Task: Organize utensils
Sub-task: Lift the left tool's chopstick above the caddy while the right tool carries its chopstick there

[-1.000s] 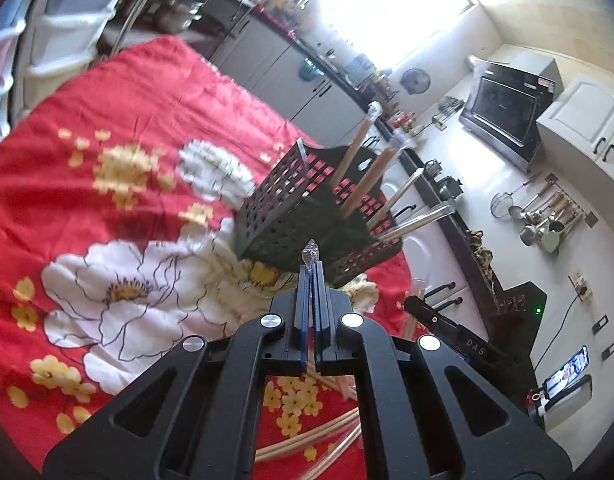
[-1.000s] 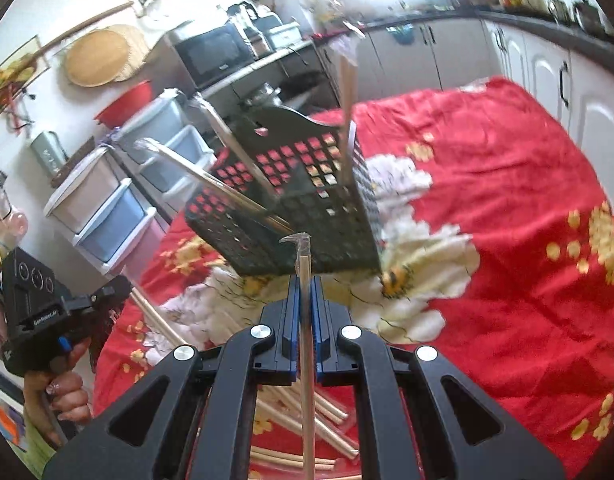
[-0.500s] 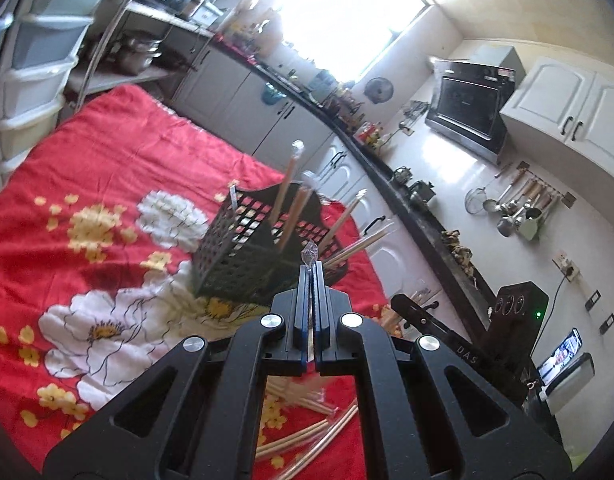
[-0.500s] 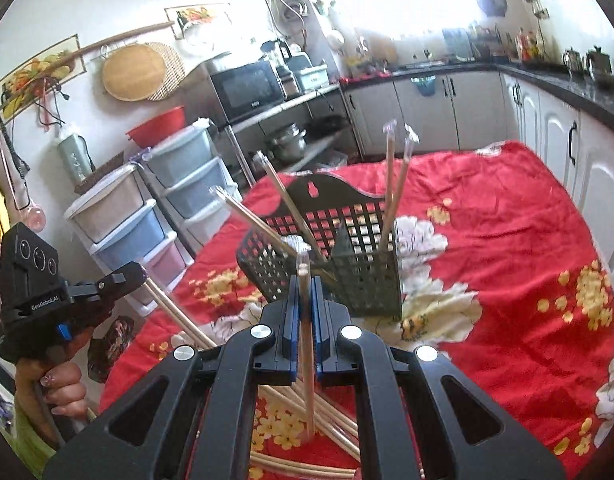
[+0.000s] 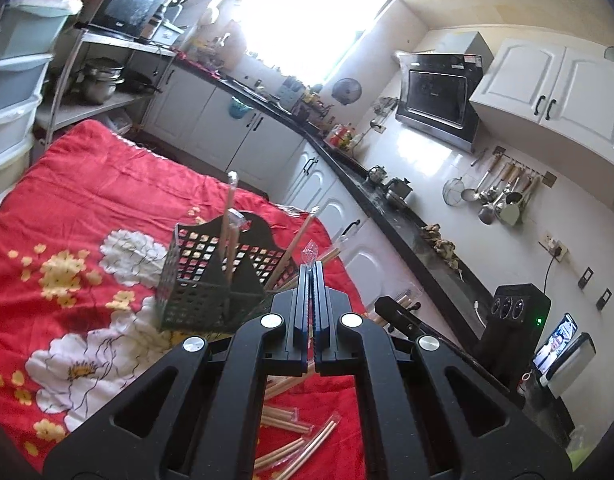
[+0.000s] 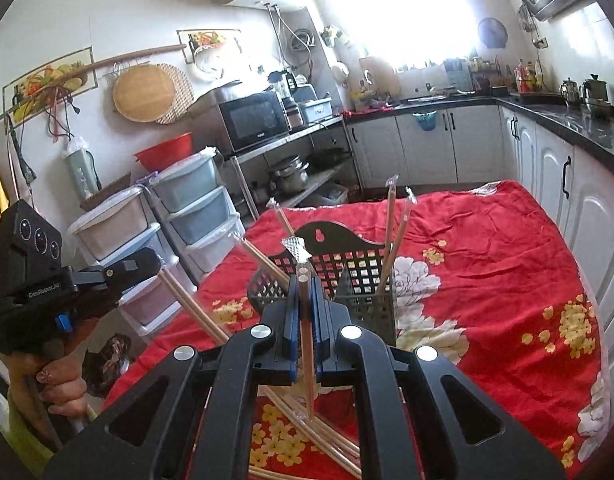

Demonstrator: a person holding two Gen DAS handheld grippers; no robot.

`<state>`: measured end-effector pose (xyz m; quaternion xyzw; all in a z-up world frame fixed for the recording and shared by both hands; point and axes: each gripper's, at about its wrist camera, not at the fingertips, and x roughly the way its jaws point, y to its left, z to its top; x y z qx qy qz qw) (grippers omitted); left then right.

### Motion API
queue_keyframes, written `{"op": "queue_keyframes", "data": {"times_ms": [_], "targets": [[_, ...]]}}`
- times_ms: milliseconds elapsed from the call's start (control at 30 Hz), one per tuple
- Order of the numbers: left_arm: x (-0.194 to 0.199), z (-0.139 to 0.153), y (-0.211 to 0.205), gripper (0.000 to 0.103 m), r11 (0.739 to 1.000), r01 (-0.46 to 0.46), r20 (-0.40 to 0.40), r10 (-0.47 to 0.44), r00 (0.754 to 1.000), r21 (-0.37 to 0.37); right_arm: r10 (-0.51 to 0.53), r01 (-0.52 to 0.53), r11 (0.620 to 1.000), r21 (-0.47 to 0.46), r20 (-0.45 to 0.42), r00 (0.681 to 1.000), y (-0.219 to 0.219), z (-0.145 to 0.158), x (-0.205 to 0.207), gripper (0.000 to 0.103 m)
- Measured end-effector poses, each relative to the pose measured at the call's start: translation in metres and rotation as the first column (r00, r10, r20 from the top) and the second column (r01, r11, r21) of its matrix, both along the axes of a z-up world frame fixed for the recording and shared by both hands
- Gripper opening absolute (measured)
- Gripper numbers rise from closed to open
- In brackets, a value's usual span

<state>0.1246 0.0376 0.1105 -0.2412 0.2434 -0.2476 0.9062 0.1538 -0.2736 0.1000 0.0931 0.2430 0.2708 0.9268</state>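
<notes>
While the right hand-held gripper (image 6: 303,280) tilts slightly downward, clamped on a wrapped chopstick pair (image 6: 305,344), the left hand-held gripper (image 5: 311,270) pinches another's wrapper (image 5: 310,251); both hover above the black basket (image 6: 359,276) on the red-covered desk (image 6: 507,300).

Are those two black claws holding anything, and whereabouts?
Each holds wrapped chopsticks near the upper end: right gripper on chopsticks, left gripper on chopsticks.
</notes>
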Motion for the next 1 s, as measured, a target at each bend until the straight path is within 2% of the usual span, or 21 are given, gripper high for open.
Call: {"op": "queue_keyframes", "data": {"times_ms": [533,1000], "targets": [[0.017,0.035,-0.038,0.000,0.996,0.075,0.084,-0.078,0.993,0.043,-0.048,0.045,0.998,0.032,0.078,0.996,-0.012,0.030,-0.002,0.006],[0.034,0.075,-0.045,0.000,0.997,0.040,0.177,-0.051,0.983,0.066,-0.076,0.068,0.996,0.053,0.168,0.983,-0.012,0.060,0.006,0.006]]}}
